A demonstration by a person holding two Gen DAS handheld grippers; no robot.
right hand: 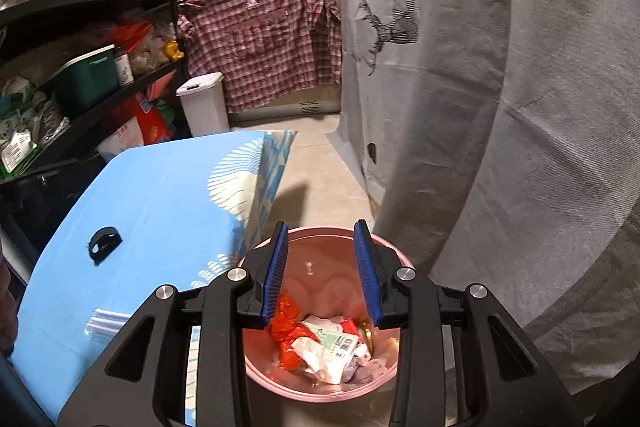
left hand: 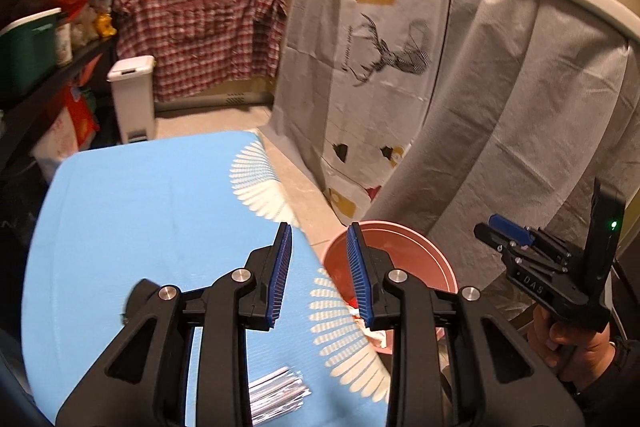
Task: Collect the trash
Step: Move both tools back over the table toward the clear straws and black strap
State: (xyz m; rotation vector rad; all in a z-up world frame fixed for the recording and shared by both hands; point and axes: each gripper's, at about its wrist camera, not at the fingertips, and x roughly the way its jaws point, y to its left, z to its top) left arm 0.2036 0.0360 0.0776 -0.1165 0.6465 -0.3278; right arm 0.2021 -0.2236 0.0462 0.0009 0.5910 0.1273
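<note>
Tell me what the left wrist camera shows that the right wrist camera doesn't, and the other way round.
Only the left wrist view shows the silvery wrapper on the table and the right gripper in a hand. Only the right wrist view shows the trash inside the bin and a black clip. Both show the pink bin, blue table and white pedal bin.

Lighting as I read it: warm, yellowish indoor light, moderately dim. Far shelves [right hand: 80, 39] on the left sit in deep shadow. Shadow falls on the floor [right hand: 320, 167] beside the blue table [right hand: 160, 195]. Motion blur smears the left view. Fisheye bending and black vignette at all corners.
</note>
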